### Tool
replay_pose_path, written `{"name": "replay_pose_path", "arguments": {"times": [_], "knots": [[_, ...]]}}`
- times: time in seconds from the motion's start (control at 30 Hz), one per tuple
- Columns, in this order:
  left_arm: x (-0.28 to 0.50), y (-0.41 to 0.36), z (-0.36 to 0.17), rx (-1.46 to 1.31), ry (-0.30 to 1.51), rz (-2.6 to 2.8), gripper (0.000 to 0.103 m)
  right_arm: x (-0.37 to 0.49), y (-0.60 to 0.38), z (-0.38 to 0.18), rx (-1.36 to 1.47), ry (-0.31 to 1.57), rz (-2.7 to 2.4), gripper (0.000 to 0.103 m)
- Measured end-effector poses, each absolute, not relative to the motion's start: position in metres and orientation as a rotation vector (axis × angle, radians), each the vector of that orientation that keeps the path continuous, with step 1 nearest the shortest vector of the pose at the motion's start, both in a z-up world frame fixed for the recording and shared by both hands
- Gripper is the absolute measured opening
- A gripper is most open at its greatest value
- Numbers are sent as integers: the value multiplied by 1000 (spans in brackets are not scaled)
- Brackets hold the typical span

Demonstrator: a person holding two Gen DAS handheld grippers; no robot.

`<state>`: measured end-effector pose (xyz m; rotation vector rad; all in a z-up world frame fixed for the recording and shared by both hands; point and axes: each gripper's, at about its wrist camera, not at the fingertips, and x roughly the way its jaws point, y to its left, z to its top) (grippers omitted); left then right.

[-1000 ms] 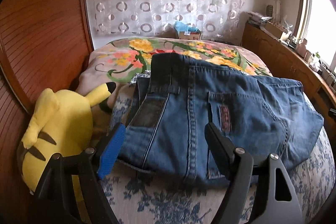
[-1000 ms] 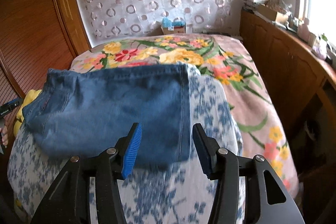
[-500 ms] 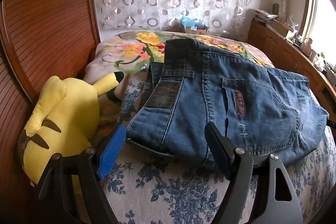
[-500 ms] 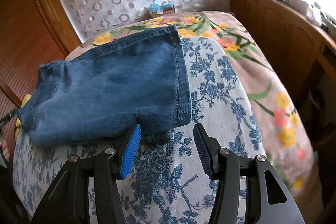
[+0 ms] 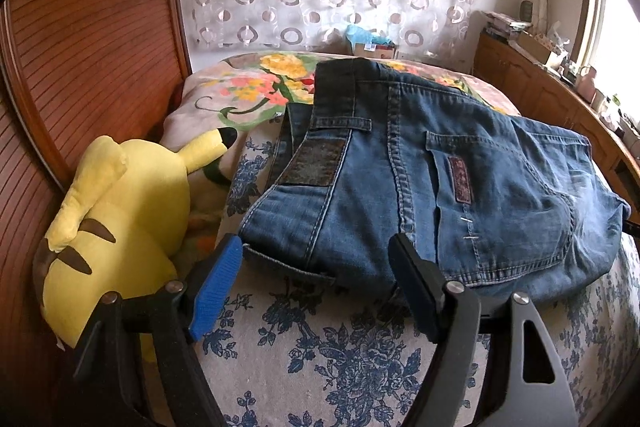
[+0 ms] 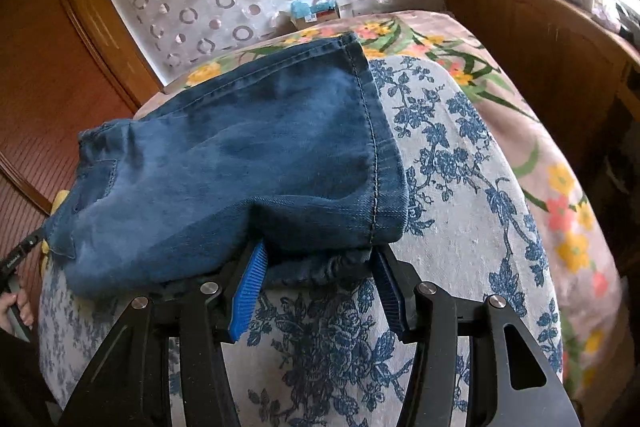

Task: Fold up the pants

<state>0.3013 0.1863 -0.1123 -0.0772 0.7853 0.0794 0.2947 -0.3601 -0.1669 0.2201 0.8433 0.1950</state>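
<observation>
- One pair of blue jeans [image 5: 420,163] lies folded on a bed cover with a blue flower print [image 5: 320,355], which lies over a flowered blanket [image 5: 248,87].
- Its long axis runs across the bed, from the waistband end on the left to the leg hems on the right.
- At the left end the waistband [image 5: 336,99], with its dark patch, points toward a yellow plush toy [image 5: 120,227] that sits against the wooden headboard [image 5: 80,47].
- At the right end the stitched leg hem [image 6: 376,143] points toward the wooden cabinet [image 6: 540,39] beside the bed.
- The left gripper [image 5: 316,267] has its jaws standing wide apart at the near corner of the waist end; the denim edge lies between the fingertips, and the blue pad [image 5: 216,291] is clear of it.
- The right gripper [image 6: 320,267] has its jaws apart, reaching under the near corner of the hem end; a bunched lower layer of denim sits between them, but I cannot tell whether the pads press on it.
</observation>
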Motion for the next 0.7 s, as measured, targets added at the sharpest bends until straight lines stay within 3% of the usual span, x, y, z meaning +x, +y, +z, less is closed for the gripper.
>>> {"name": "replay_pose_path", "arguments": {"times": [0.07, 0.13, 0.2, 0.23, 0.53, 0.63, 0.7], "knots": [[302, 188, -112, -74, 786, 86, 73, 293, -355, -168, 192, 832, 187, 53], [303, 189, -112, -71, 786, 90, 69, 291, -352, -171, 156, 813, 153, 30], [304, 193, -112, -70, 788, 98, 61, 291, -348, -173, 160, 797, 142, 20], [305, 195, -112, -71, 791, 103, 58, 290, -353, -173, 195, 796, 159, 19], [327, 208, -128, -97, 841, 112, 58, 290, -358, -177, 215, 792, 187, 17], [334, 207, -137, -88, 874, 96, 46, 290, -358, -175, 212, 794, 203, 15], [333, 205, -135, -95, 870, 78, 32, 288, -357, -172, 194, 785, 208, 15]]}}
